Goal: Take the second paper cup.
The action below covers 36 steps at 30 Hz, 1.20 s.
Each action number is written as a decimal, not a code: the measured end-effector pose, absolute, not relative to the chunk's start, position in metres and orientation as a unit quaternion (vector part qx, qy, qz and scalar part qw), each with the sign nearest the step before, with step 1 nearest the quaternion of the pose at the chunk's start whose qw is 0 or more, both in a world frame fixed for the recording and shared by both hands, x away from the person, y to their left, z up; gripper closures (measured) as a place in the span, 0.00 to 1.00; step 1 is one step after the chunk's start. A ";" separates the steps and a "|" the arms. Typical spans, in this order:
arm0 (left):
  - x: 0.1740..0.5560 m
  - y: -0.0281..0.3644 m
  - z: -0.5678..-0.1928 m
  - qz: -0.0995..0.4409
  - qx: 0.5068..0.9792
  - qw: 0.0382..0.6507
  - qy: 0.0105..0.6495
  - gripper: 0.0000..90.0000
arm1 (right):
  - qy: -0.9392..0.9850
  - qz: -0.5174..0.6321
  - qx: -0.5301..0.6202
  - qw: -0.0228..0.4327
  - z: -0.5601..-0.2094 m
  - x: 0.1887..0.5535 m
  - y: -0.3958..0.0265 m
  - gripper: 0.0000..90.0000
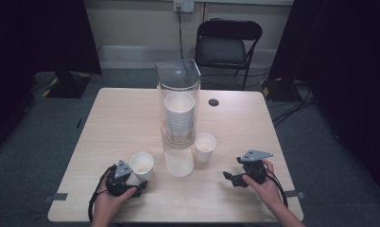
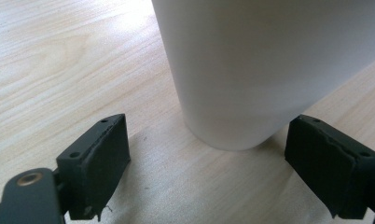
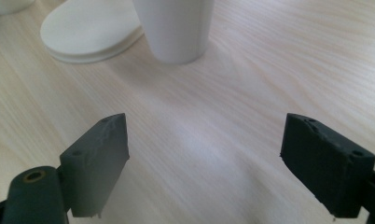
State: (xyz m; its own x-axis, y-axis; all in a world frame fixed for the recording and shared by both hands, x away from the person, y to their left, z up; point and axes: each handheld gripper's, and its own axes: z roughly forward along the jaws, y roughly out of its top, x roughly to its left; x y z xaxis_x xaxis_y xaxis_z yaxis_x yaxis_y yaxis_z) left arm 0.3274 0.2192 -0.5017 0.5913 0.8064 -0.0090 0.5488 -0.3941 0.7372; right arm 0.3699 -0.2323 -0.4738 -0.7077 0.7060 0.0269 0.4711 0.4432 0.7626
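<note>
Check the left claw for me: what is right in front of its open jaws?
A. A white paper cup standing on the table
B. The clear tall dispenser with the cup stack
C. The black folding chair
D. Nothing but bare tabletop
A. In the left gripper view the white paper cup stands upright just ahead of the left claw, whose jaws are spread apart and not touching it; the high view shows the same cup beside that claw.
</note>
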 end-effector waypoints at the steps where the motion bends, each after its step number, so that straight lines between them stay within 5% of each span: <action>1: 0.327 0.219 -0.502 0.178 0.816 0.361 0.415 0.15 | 0.837 0.393 0.350 0.146 -0.475 0.369 -0.235 0.16; 36: 0.327 0.219 -0.502 0.179 0.816 0.361 0.415 0.15 | 0.827 0.383 0.375 0.171 -0.496 0.338 -0.320 0.16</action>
